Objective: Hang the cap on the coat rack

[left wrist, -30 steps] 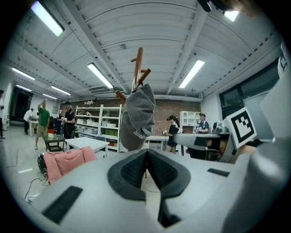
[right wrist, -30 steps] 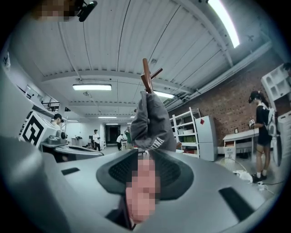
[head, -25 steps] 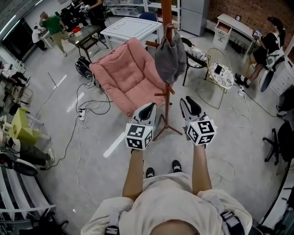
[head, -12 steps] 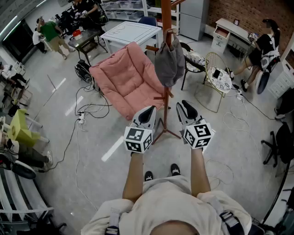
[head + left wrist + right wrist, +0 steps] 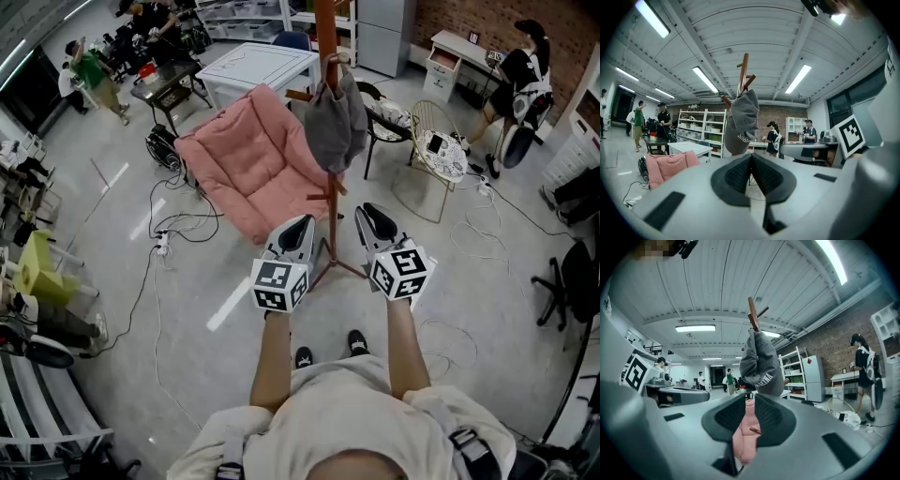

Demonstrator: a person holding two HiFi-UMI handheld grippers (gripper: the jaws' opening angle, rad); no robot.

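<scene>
On coat rack [image 5: 330,202], cap [image 5: 336,127] beyond clenched left fingers [image 5: 733,178], right fingers [image 5: 726,417] just closing, empty

Right gripper [image 5: 750,401] jaws closing in from wide open; slim gap left, nothing between them.

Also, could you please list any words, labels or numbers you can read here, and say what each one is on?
Grey cap: white lettering on its side, too folded and blurred to read.
Left marker cube, right marker cube: black-and-white square patterns, no words.
Nothing else in any view is legible.
</scene>
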